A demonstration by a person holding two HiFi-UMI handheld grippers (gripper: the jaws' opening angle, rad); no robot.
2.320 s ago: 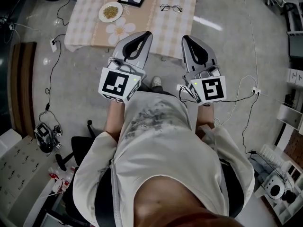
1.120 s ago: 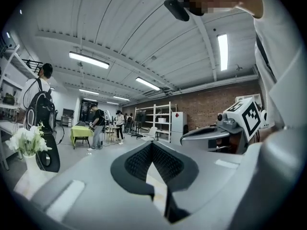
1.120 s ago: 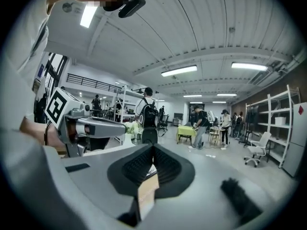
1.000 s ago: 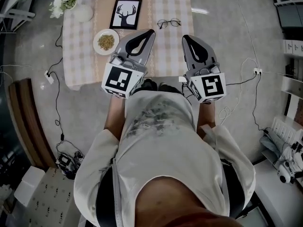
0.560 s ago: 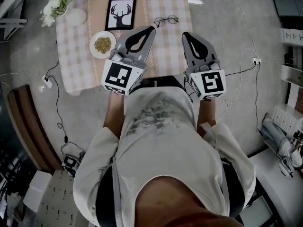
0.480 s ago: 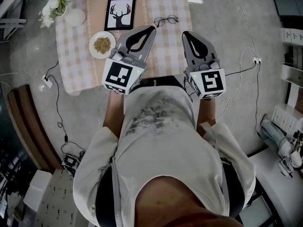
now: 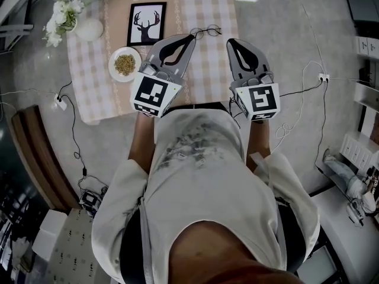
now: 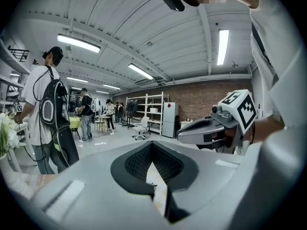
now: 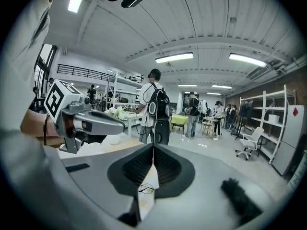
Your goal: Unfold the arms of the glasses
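The glasses (image 7: 206,32) lie flat on the checked cloth of the table (image 7: 208,76). In the right gripper view they show as a thin wire frame seen through the gap below the jaw tips. They are too small to tell whether their arms are folded.

The left gripper (image 7: 189,36) hangs above the cloth with its tip just left of the glasses, and no contact with them shows. Its jaws are pressed together with nothing between them. The right gripper (image 7: 230,41) hangs just right of the glasses, its tip a little nearer the person than they are. Its jaws are likewise closed and empty.

Left of the glasses, beyond the left gripper's tip, lies a framed deer picture (image 7: 146,23). Further left of the glasses and nearer the person sits a small plate (image 7: 125,64) of crumbly food. Well to the left of the glasses stands a white vase (image 7: 89,29) with pale flowers (image 7: 58,20).
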